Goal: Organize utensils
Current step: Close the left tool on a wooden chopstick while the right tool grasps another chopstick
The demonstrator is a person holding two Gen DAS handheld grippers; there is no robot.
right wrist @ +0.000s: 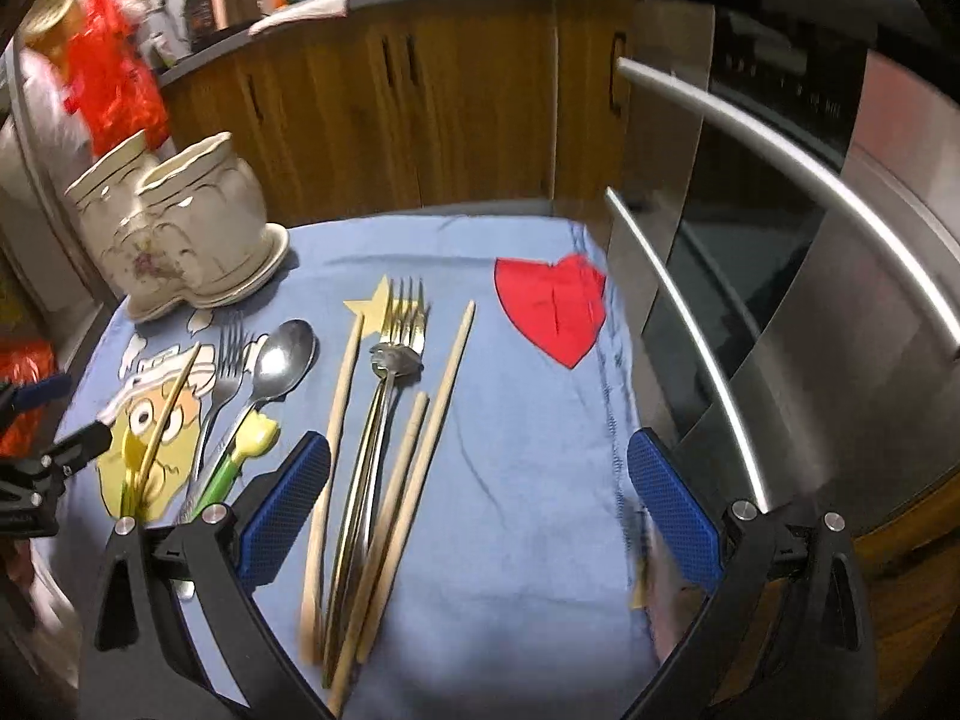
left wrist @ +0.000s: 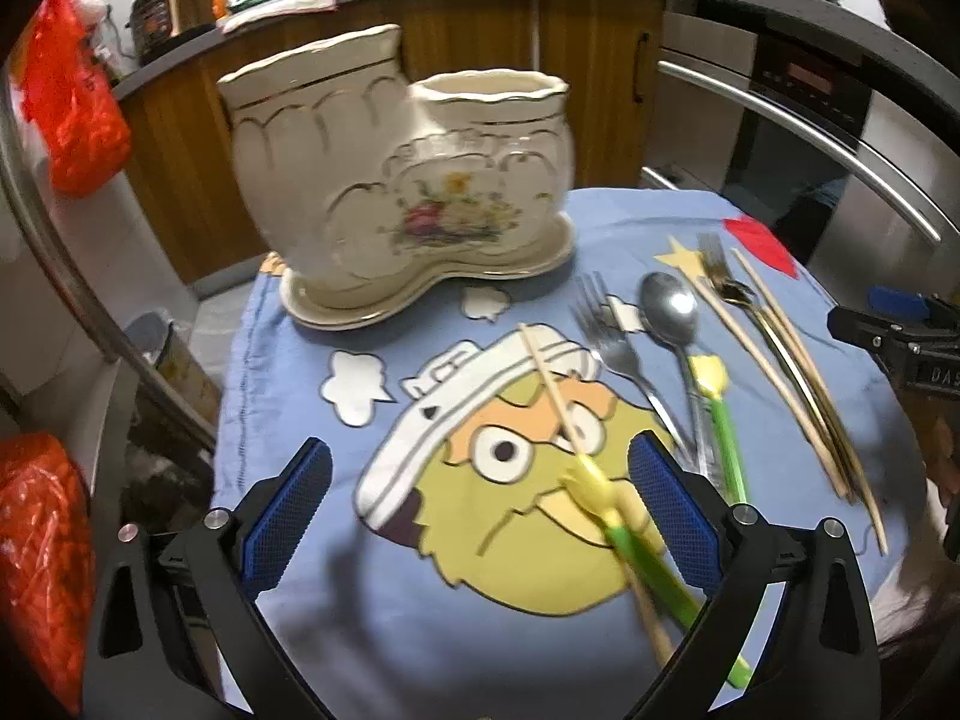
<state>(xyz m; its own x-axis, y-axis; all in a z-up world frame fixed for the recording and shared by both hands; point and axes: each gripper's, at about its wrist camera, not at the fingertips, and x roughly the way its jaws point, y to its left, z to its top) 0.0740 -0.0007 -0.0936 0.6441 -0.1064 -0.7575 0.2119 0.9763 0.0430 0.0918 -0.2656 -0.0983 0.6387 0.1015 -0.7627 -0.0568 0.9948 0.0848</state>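
A cream ceramic two-pot utensil holder [left wrist: 384,180] stands on its saucer at the far left of the blue cloth; it also shows in the right wrist view [right wrist: 180,228]. My left gripper [left wrist: 480,504] is open above a yellow-green handled chopstick [left wrist: 576,438] lying between its fingers. A silver fork [left wrist: 618,348], a silver spoon [left wrist: 672,312] and a second green-handled piece [left wrist: 720,420] lie to its right. My right gripper [right wrist: 480,504] is open above the cloth, just right of a bundle of wooden chopsticks [right wrist: 420,450] and gold forks [right wrist: 402,324].
The table is covered by a blue cartoon cloth [right wrist: 528,420] with a red heart [right wrist: 558,312]. A steel oven with bar handles [right wrist: 780,228] stands close on the right. Wooden cabinets [left wrist: 480,48] are behind. Red bags [left wrist: 72,96] hang at left.
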